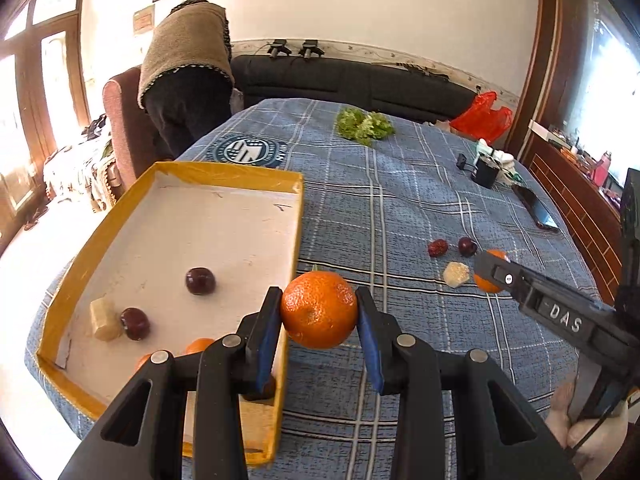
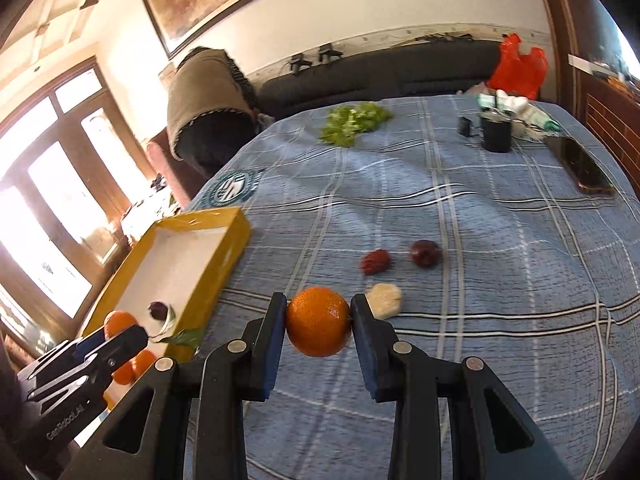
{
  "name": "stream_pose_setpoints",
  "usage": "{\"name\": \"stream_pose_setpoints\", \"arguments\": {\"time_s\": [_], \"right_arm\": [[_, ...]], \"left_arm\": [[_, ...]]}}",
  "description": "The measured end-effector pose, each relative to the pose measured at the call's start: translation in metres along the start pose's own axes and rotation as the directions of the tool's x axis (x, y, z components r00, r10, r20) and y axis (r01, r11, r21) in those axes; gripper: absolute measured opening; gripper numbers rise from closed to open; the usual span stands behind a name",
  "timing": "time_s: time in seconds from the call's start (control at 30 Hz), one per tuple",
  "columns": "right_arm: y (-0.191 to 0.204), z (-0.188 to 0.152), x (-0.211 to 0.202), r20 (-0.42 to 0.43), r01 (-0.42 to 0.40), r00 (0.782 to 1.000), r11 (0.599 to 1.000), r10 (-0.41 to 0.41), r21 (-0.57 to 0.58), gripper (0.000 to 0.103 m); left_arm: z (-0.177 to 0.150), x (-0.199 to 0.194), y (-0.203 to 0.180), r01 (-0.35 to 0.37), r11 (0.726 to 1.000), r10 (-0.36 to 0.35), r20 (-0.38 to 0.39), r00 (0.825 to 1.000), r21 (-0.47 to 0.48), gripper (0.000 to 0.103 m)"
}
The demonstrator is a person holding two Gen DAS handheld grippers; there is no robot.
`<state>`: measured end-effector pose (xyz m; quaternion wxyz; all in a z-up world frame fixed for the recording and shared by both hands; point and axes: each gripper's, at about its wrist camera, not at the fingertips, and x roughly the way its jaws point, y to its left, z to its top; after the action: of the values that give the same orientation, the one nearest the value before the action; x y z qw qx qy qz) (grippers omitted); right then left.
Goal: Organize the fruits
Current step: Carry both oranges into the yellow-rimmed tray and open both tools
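My left gripper (image 1: 319,312) is shut on an orange (image 1: 319,309), held beside the right wall of the yellow box (image 1: 224,174). The box holds two dark plums (image 1: 200,281), a pale block (image 1: 105,319) and oranges (image 1: 199,345). My right gripper (image 2: 319,320) is shut on another orange (image 2: 319,321) above the blue checked cloth (image 2: 500,280). On the cloth lie a red date (image 2: 375,261), a dark plum (image 2: 425,253) and a pale chunk (image 2: 385,299). The left gripper also shows in the right wrist view (image 2: 116,340), the right gripper in the left wrist view (image 1: 492,270).
Green lettuce (image 1: 364,124) lies at the far side of the table. A black cup (image 2: 496,134), a phone (image 2: 584,168) and a red bag (image 2: 518,66) are at the far right. A person (image 1: 186,72) bends over beyond the table's left corner by a dark sofa (image 1: 352,80).
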<state>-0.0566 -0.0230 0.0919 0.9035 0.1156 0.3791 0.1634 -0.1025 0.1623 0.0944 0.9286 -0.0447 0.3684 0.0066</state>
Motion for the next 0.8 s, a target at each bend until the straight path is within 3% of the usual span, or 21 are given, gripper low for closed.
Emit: {"name": "stream_pose_setpoints", "arguments": {"time_s": [0.17,0.8], "right_arm": [[0.019,-0.002,0.003,-0.016,-0.016,1.0,0.999,0.015,-0.036,0.036],[0.102,-0.001,0.039,-0.095,-0.097,0.992,0.978,0.081,-0.184,0.037]], "left_arm": [[0.002,-0.005,0.012,-0.055,0.998,0.055,0.028,0.998,-0.007,0.035],[0.011,-0.007,0.078,-0.133,0.984,0.141,0.058,0.988,-0.118,0.036]]}}
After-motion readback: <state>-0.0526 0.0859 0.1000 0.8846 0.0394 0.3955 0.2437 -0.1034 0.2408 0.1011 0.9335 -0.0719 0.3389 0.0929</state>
